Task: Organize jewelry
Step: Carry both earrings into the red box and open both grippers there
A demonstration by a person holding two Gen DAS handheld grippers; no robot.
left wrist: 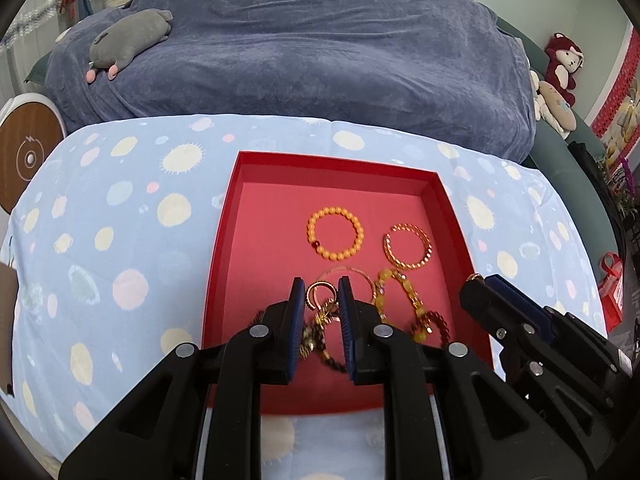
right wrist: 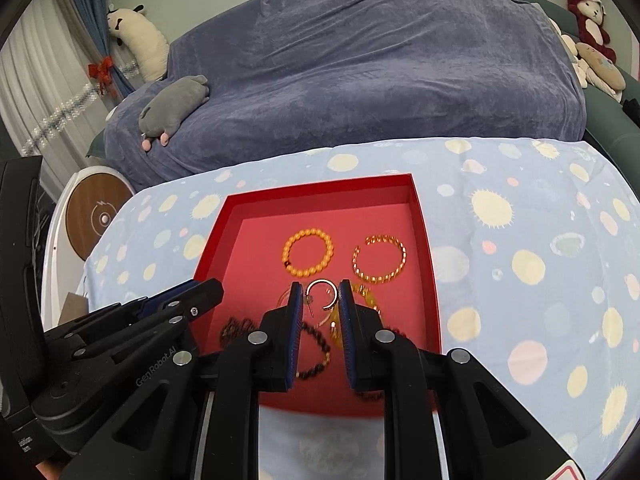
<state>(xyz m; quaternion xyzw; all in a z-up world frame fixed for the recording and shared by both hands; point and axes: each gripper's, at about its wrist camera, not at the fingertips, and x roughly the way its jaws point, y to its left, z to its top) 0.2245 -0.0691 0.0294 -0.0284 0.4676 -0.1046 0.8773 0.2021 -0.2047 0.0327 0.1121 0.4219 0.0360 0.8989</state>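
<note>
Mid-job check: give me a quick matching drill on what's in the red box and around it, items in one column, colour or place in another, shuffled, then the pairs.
Items:
1. beaded bracelet
2. chain bangle
3. red box
4. plush toy

Descriptions:
A. grey, lying on the blue-covered sofa
B. orange beads with one dark red bead
C. gold links, nearest the box's right wall
D. sits on the spotted light-blue cloth

Pairs: 1-B, 2-C, 3-D, 4-A
</note>
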